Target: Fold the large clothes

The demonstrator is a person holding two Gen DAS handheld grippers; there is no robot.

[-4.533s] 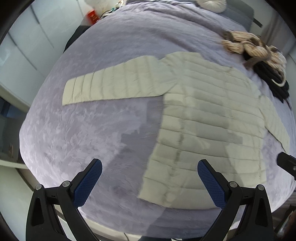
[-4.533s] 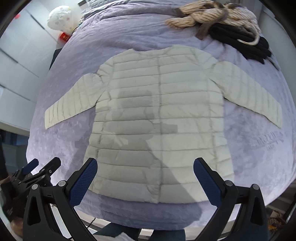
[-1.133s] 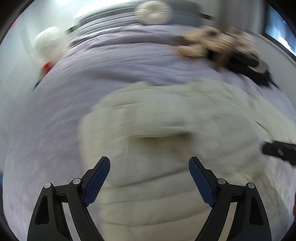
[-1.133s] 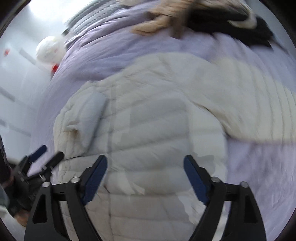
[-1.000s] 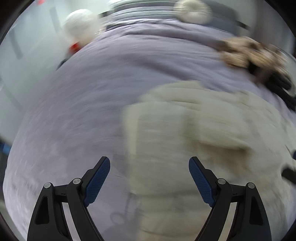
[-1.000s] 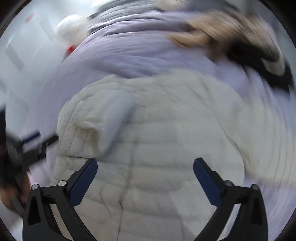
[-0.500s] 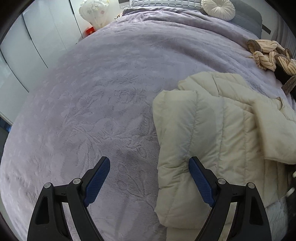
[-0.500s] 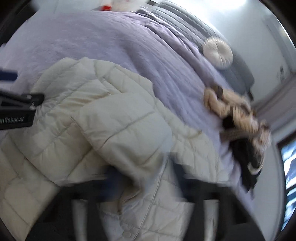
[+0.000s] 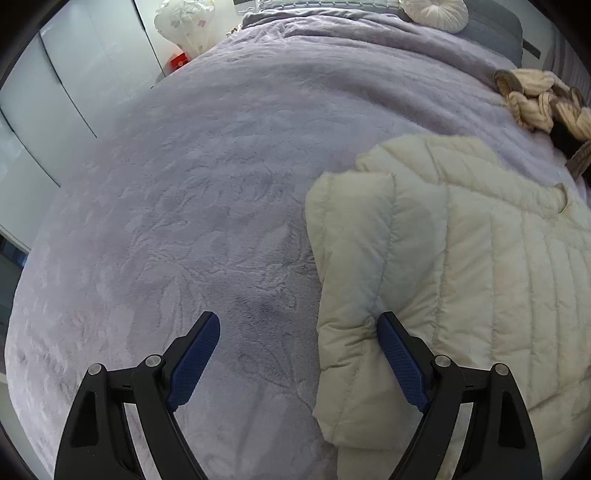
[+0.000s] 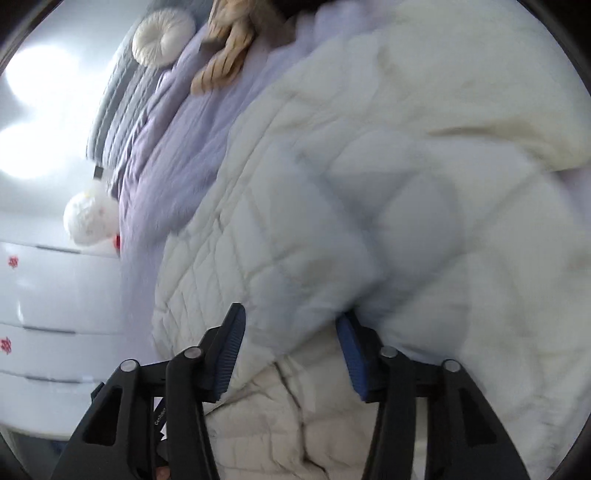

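Observation:
A cream quilted puffer jacket [image 9: 461, 258] lies on the lavender bed cover [image 9: 184, 221], with its left sleeve folded over the body. My left gripper [image 9: 297, 354] is open at the jacket's left edge, its right finger touching the folded fabric. In the right wrist view the jacket [image 10: 369, 184] fills the frame, blurred. My right gripper [image 10: 291, 350] is open, with a fold of the jacket bulging between its fingers.
A pile of beige knitwear and dark clothes [image 9: 543, 99] lies at the far right of the bed. A round white cushion [image 9: 436, 11] sits at the headboard. A white bag [image 9: 184, 26] and white cabinets [image 9: 55, 110] stand to the left.
The left sleeve was folded over the jacket body. The left gripper has closed in on the jacket's left edge. The right view has rotated and moved close onto the jacket.

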